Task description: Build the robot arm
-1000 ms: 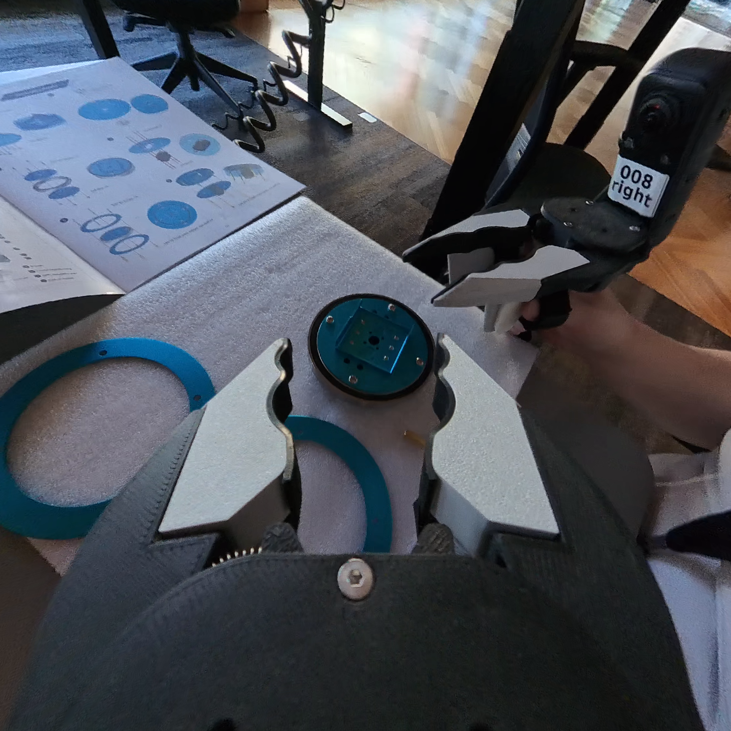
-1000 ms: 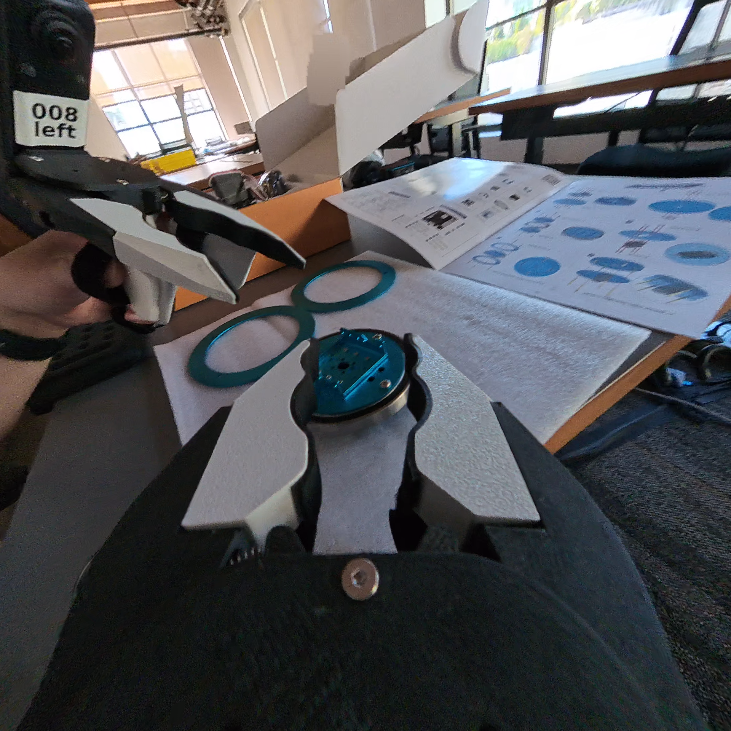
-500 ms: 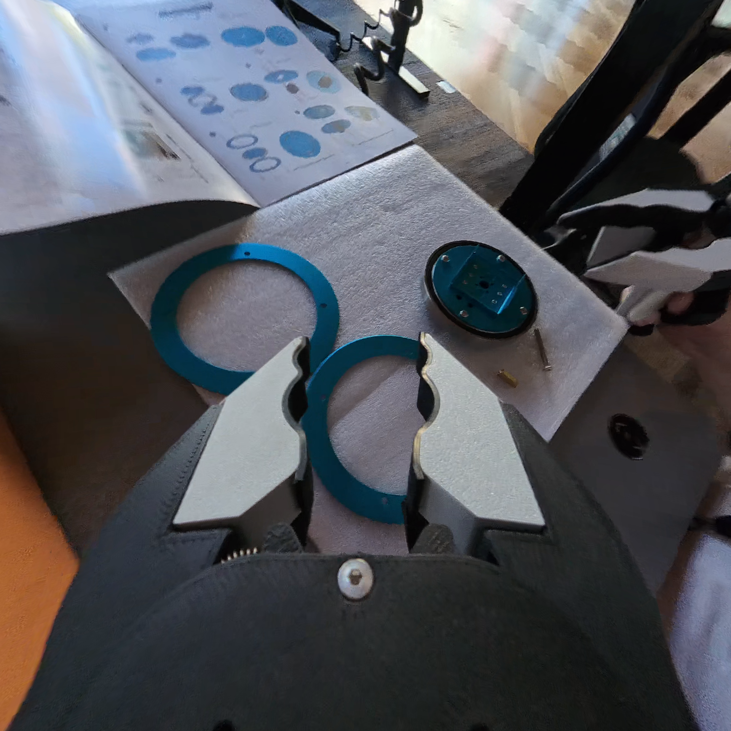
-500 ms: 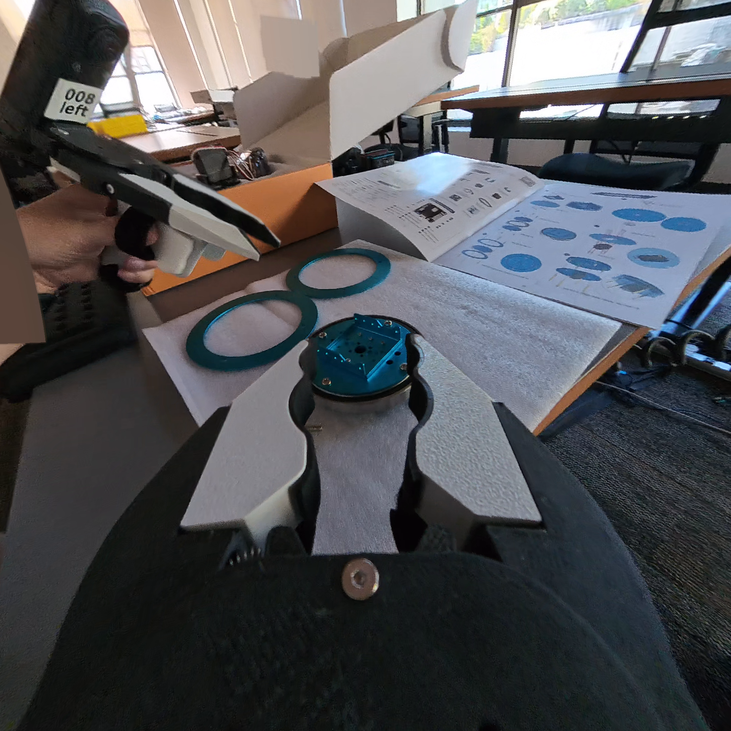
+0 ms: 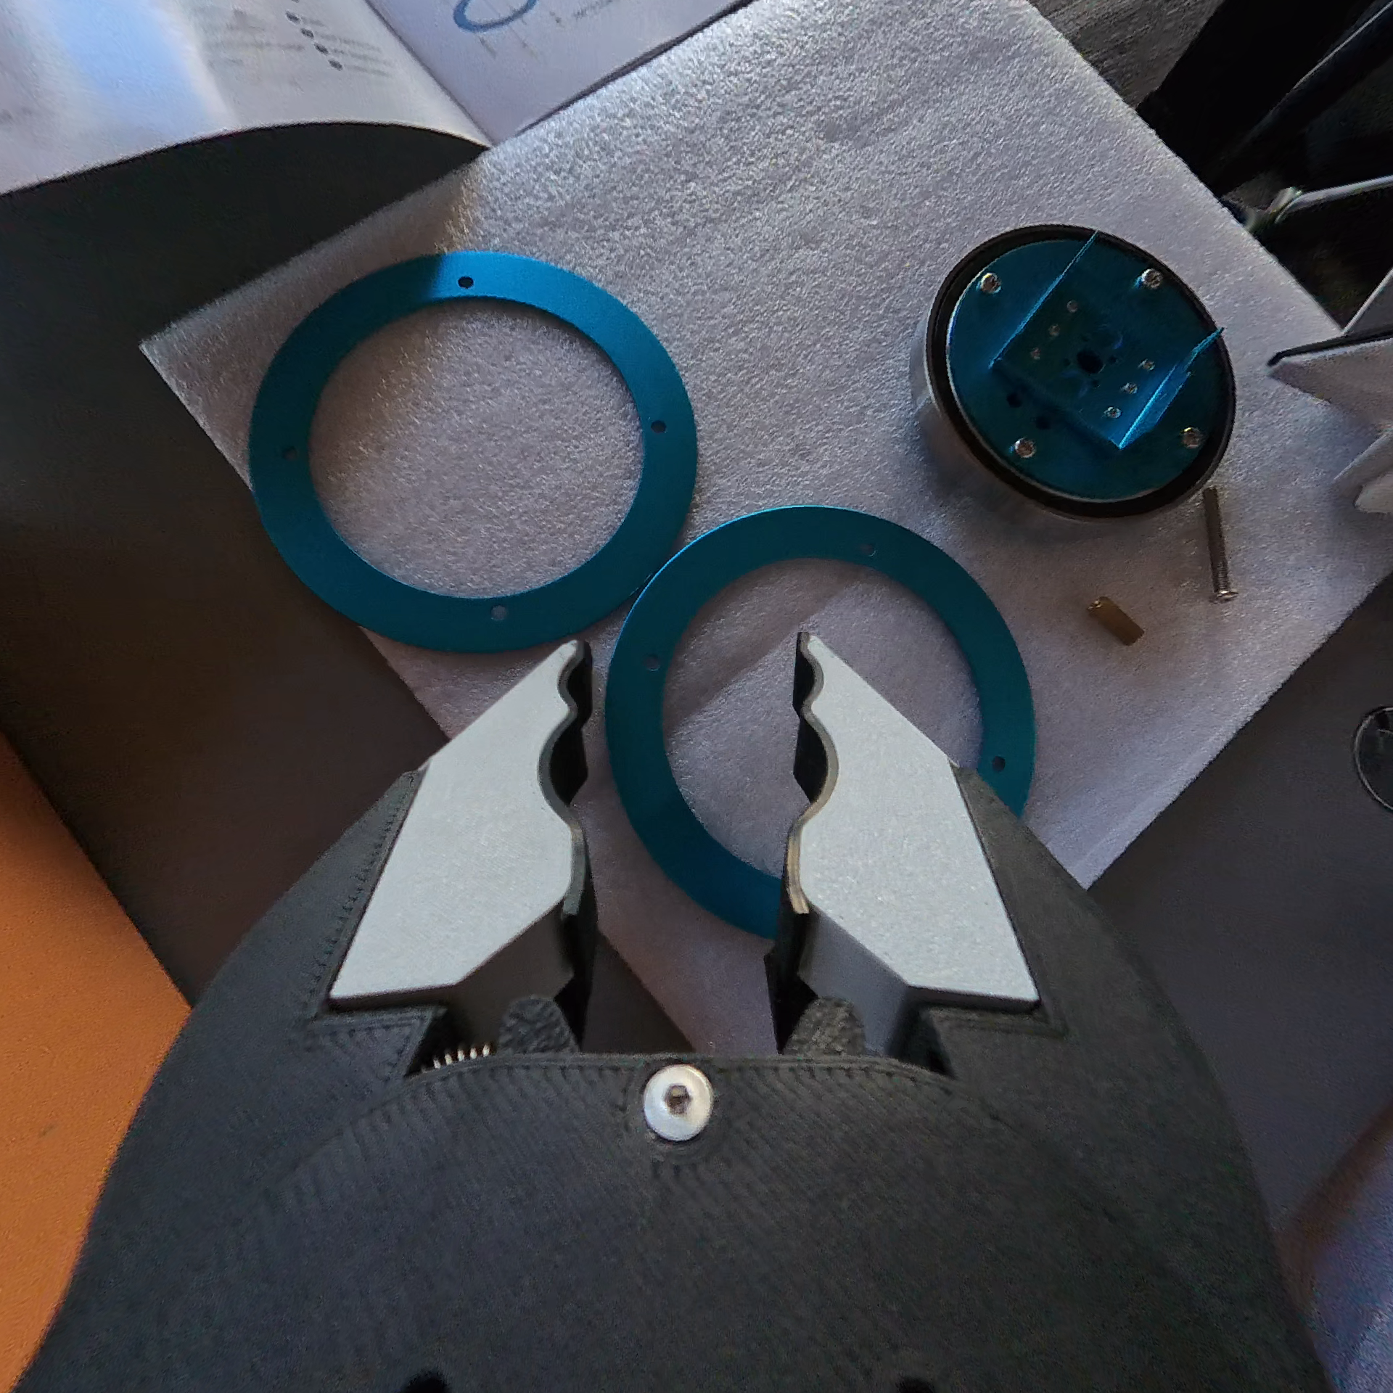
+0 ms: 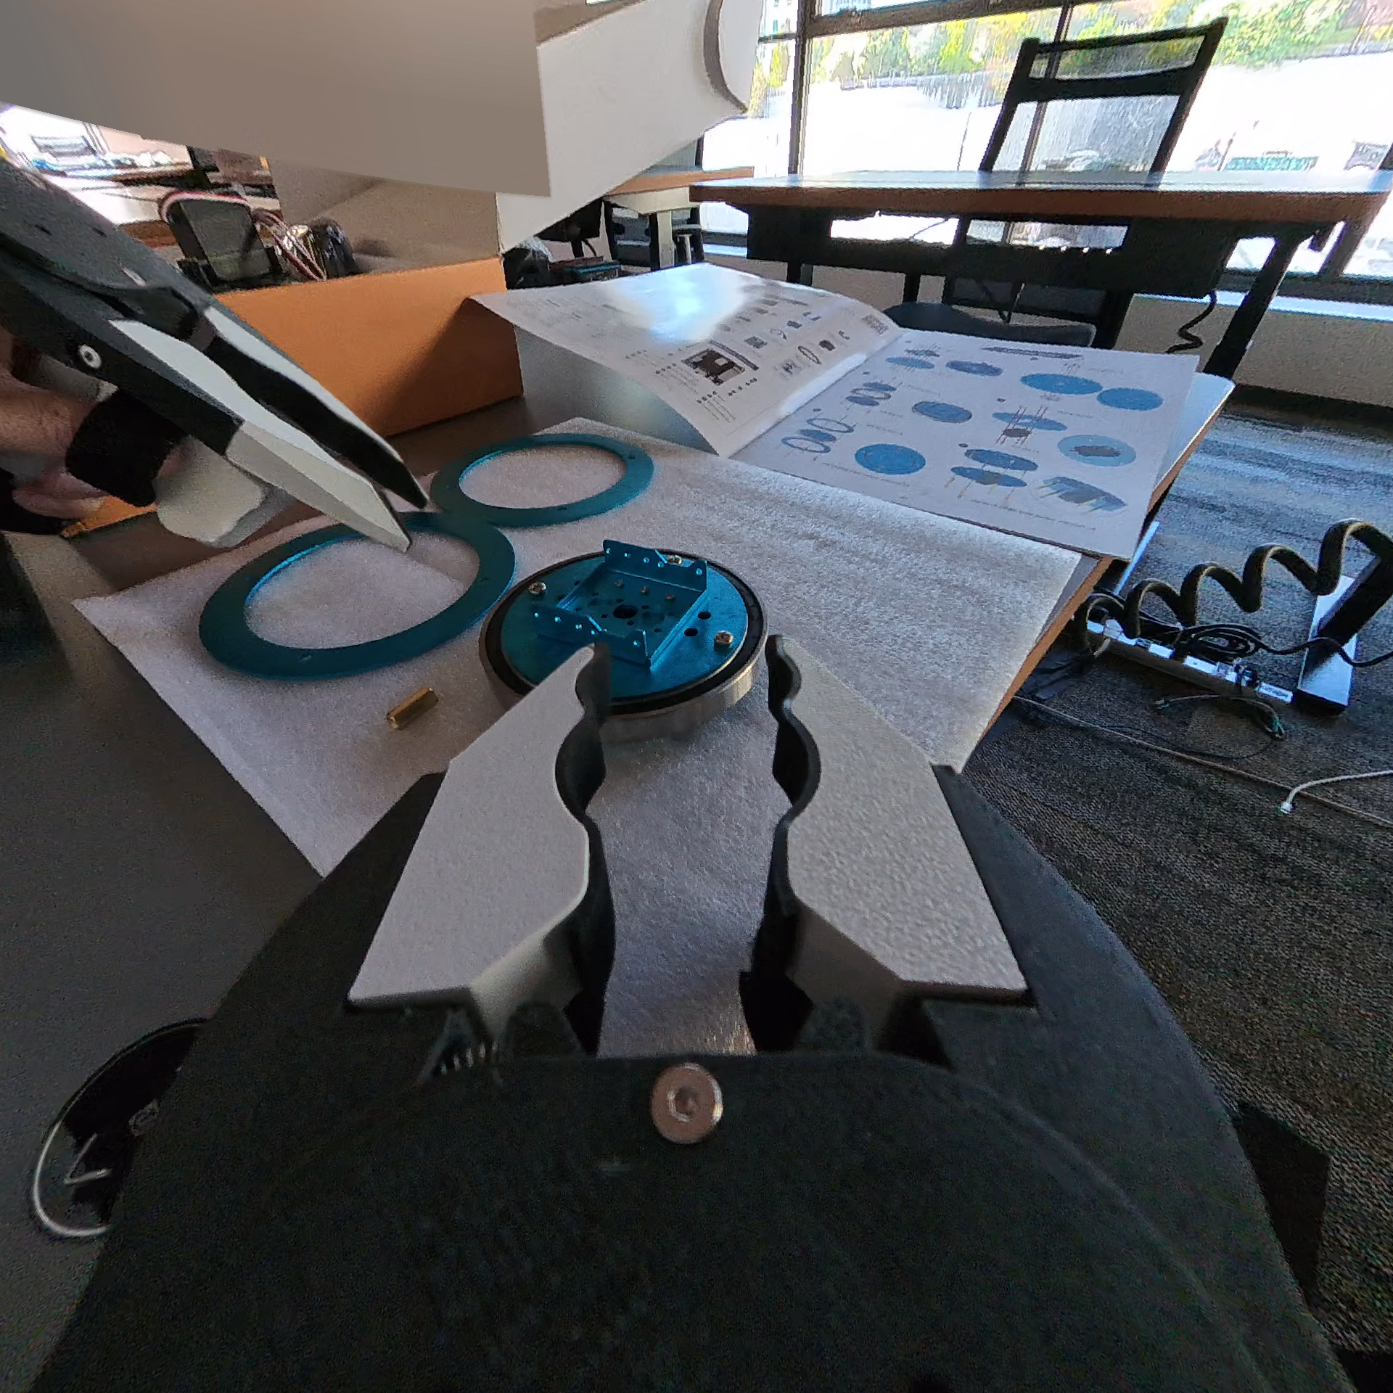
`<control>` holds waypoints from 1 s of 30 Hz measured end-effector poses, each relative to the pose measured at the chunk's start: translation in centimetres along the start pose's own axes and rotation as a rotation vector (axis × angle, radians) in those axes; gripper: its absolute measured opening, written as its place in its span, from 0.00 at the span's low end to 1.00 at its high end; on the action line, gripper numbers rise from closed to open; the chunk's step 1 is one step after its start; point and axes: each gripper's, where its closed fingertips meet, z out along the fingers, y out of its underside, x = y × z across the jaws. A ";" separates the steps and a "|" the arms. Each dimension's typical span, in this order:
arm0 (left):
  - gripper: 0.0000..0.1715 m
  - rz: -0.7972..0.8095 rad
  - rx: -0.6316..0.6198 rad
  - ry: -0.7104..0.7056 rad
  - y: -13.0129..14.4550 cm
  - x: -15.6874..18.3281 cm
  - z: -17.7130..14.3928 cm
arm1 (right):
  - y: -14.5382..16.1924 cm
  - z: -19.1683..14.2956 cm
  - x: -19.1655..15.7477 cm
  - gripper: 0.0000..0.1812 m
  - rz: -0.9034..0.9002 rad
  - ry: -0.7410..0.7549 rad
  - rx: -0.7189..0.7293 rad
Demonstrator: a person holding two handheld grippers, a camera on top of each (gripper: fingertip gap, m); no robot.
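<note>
Two flat blue rings lie on a white foam sheet (image 5: 754,188). My left gripper (image 5: 690,648) is open and low over the near ring (image 5: 951,590). Its left finger is outside the ring's band and its right finger is inside the ring. The far ring (image 5: 280,490) lies beside it. In the right wrist view the left gripper (image 6: 414,521) points down at the near ring (image 6: 339,657). My right gripper (image 6: 686,652) is open and empty. Its tips are at the near edge of a round disc with a blue bracket (image 6: 626,610), which also shows in the left wrist view (image 5: 1078,369).
A brass standoff (image 5: 1115,619) and a screw (image 5: 1215,543) lie on the foam near the disc. An open booklet (image 6: 980,437) and an orange box (image 6: 377,339) stand behind the foam. The table edge is on the right, with a coiled cable (image 6: 1221,595) on the floor. The screw (image 5: 1215,543) is closer to my right gripper, around 5 centimetres from its tips; the left tips are 15 centimetres off.
My left gripper has swung from the disc to the near ring and come down close to it. My right gripper has stayed open by the disc.
</note>
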 end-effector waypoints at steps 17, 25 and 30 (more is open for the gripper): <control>0.18 0.020 -0.055 -0.017 1.0 -0.5 -0.1 | -0.3 -0.2 -1.3 0.25 -0.057 -0.123 0.015; 0.14 0.062 -0.057 -0.057 1.0 -0.8 0.0 | -0.8 -0.6 -1.5 0.24 -0.112 -0.155 0.007; 0.11 0.024 0.002 -0.027 0.2 -0.5 -0.6 | -1.1 -1.1 -2.4 0.21 -0.183 -0.238 -0.045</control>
